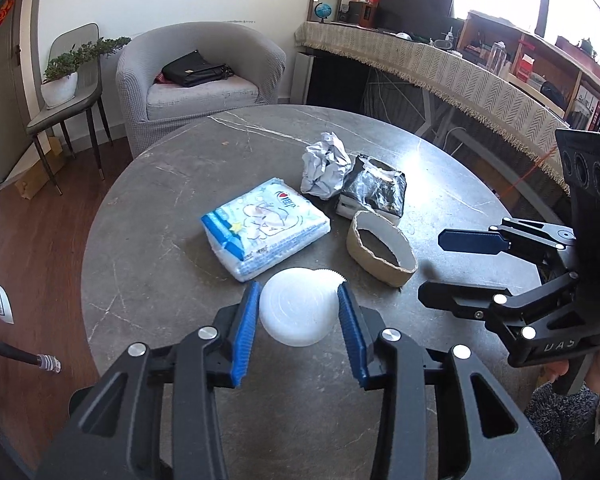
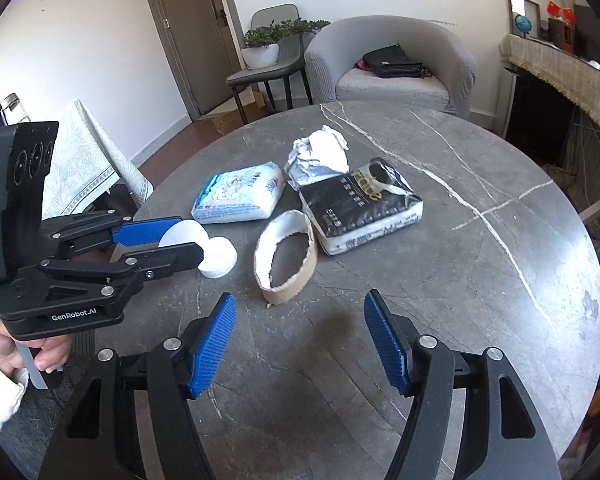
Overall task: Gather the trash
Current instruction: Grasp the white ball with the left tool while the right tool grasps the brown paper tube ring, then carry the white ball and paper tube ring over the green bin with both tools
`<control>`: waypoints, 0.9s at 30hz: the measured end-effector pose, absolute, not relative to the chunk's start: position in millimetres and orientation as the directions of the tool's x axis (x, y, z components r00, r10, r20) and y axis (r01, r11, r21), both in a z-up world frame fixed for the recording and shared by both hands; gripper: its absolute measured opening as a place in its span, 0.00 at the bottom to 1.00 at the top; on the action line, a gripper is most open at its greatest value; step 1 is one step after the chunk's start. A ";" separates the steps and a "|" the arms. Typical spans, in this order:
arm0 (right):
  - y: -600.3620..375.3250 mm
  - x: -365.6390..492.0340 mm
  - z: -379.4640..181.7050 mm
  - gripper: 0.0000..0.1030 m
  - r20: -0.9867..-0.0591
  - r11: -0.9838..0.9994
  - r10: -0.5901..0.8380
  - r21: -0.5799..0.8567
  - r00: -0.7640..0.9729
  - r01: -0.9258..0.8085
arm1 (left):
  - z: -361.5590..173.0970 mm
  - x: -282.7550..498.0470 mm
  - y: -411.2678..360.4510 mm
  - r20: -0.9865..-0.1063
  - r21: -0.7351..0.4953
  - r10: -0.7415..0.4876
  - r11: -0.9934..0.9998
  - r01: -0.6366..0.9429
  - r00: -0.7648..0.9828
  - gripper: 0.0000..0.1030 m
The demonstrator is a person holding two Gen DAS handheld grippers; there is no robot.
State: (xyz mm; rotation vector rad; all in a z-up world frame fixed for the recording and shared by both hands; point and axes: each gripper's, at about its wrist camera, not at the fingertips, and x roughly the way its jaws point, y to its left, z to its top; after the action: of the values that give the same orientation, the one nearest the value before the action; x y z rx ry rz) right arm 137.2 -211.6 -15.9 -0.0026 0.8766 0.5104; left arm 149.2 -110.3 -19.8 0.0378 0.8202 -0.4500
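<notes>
On the round grey marble table point(image 1: 160, 208) a white plastic cup point(image 1: 296, 316) sits between the blue pads of my left gripper point(image 1: 298, 288), which press on both its sides. In the right wrist view the same cup point(image 2: 220, 256) lies on its side in the left gripper point(image 2: 190, 240). A torn cardboard ring point(image 2: 288, 292) stands just beyond my right gripper point(image 2: 300, 298), which is open with nothing between its fingers. Further back lie crumpled white paper point(image 2: 320, 152), a black tissue pack point(image 2: 360, 204) and a blue-and-white tissue pack point(image 2: 238, 192).
A grey armchair point(image 1: 204, 60) with a black bag stands behind the table, beside a chair holding a potted plant point(image 1: 66, 72). A cloth-covered counter point(image 1: 440, 64) runs along the right. A hand point(image 2: 4, 344) grips the left gripper's handle at the table's near left edge.
</notes>
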 end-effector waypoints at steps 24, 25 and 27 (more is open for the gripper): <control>-167.7 162.5 -20.2 0.35 -0.773 0.920 0.322 0.121 0.546 -0.372 | -25.5 124.8 -13.4 -0.673 -0.239 -0.380 0.924 0.299 0.634 0.41; -166.6 161.8 -18.2 0.35 -0.772 0.922 0.317 0.114 0.551 -0.371 | -25.9 124.3 -8.0 -0.673 -0.244 -0.377 0.925 0.290 0.636 0.41; -162.8 160.2 -12.5 0.35 -0.766 0.924 0.309 0.101 0.563 -0.370 | -26.8 122.1 2.7 -0.675 -0.246 -0.365 0.931 0.270 0.642 0.41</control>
State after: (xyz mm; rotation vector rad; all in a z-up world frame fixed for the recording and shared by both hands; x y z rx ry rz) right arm 160.2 -162.8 -12.5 -0.0742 0.8865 0.4000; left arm 122.1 2.7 -26.8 -0.1268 0.7957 -0.3628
